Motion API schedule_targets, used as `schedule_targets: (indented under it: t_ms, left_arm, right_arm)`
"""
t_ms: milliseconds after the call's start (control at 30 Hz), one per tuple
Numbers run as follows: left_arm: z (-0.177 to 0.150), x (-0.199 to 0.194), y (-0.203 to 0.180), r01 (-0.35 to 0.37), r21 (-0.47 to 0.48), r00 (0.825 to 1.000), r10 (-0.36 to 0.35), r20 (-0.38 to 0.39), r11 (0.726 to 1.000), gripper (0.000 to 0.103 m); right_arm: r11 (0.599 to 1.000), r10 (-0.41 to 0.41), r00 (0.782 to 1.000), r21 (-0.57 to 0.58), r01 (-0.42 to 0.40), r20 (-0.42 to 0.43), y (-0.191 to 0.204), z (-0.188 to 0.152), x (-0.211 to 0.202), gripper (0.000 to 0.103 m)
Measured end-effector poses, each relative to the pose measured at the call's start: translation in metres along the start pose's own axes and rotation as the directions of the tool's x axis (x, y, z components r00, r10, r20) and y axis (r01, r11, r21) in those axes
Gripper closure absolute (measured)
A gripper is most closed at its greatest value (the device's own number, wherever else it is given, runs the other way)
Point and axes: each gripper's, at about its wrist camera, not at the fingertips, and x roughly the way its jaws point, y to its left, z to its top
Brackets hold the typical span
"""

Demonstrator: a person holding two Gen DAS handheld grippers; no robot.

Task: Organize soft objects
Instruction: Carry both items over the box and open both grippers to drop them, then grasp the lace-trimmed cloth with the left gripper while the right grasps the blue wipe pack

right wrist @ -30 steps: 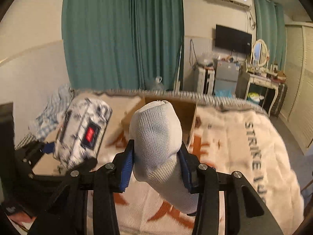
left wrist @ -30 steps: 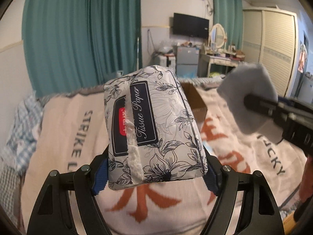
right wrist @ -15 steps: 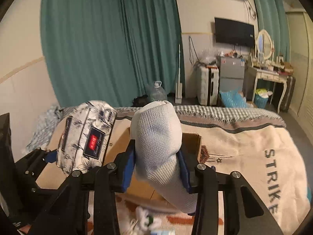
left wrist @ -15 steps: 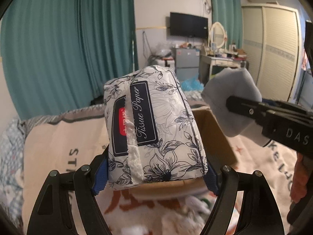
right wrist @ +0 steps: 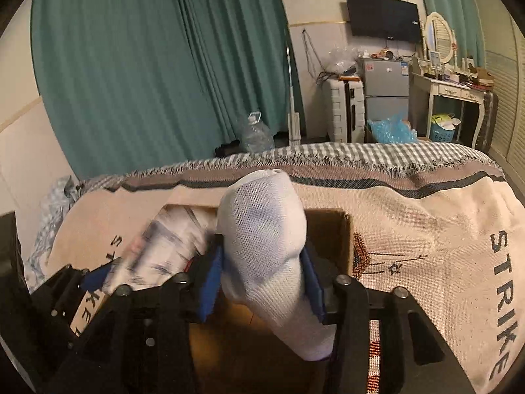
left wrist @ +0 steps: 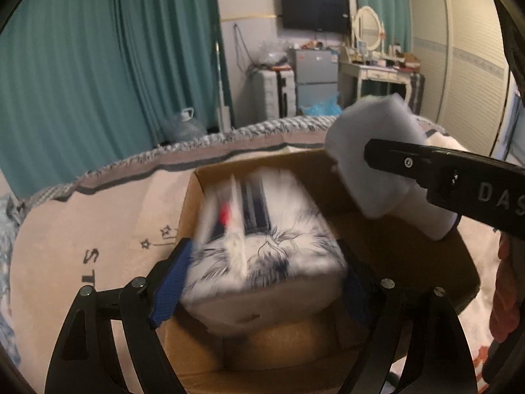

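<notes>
A floral tissue paper pack point(left wrist: 259, 246), motion-blurred, lies between the spread pads of my left gripper point(left wrist: 262, 279), dropping into the open cardboard box point(left wrist: 410, 256) on the bed. The left jaws stand wider than the pack. The pack also shows blurred in the right wrist view point(right wrist: 164, 246), at the box's left side. My right gripper point(right wrist: 262, 285) is shut on a white mesh sock point(right wrist: 265, 239) and holds it above the box point(right wrist: 331, 239). In the left wrist view the sock point(left wrist: 377, 164) hangs over the box's right rim.
The box sits on a beige blanket point(right wrist: 426, 229) with "STRIKE" lettering over the bed. Teal curtains point(right wrist: 147, 65), a water jug point(right wrist: 256, 133), a suitcase, a small fridge and a dressing table point(right wrist: 456, 92) stand beyond the bed's far edge.
Both grippers moved forward and down over the box. The left gripper opened and the tissue pack is falling out of it into the box. The right still holds the sock.
</notes>
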Motion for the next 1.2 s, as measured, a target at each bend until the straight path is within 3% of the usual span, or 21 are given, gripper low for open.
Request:
schedule_targets:
  t_ms: [67,167,500,600,633,767,933,1200]
  left_arm:
    - [0.004,-0.004,0.002,-0.007,-0.005,1.000,0.007,-0.006,1.000,0.018]
    - [0.014,-0.025,0.004,-0.027,-0.012,1.000,0.027,0.010,1.000,0.018]
    - [0.048,-0.174,0.010,-0.021,-0.052,0.982,0.031,0.184,0.998,0.018]
    - [0.048,-0.217,0.013,-0.018,-0.054,0.974,0.030,0.226,0.998,0.016]
    - [0.044,-0.232,0.015,-0.021,-0.057,0.971,0.034,0.238,0.998,0.009]
    - [0.028,-0.269,0.015,-0.028,-0.064,0.964,0.044,0.264,0.998,0.009]
    - [0.000,-0.280,0.017,-0.010,-0.078,0.968,0.029,0.251,0.997,0.009]
    - [-0.056,-0.238,0.012,-0.011,-0.094,0.991,0.024,0.135,0.996,0.009]
  right_arm:
    - [1.000,-0.007,1.000,0.007,0.007,0.014,-0.002,0.003,-0.008,0.044]
    - [1.000,-0.014,0.999,0.001,0.014,0.037,-0.003,0.010,-0.036,0.044]
    - [0.997,-0.053,0.985,-0.043,0.061,0.164,0.017,0.041,-0.197,0.040]
    - [0.995,-0.065,0.978,-0.063,0.079,0.198,0.028,0.038,-0.243,0.033]
    - [0.994,-0.071,0.976,-0.073,0.087,0.206,0.031,0.036,-0.258,0.028]
    - [0.991,-0.079,0.973,-0.086,0.099,0.217,0.040,0.020,-0.303,0.006]
    - [0.989,-0.087,0.977,-0.102,0.108,0.193,0.047,-0.014,-0.328,0.004]
    - [0.990,-0.082,0.993,-0.105,0.091,0.082,0.040,-0.077,-0.292,0.004]
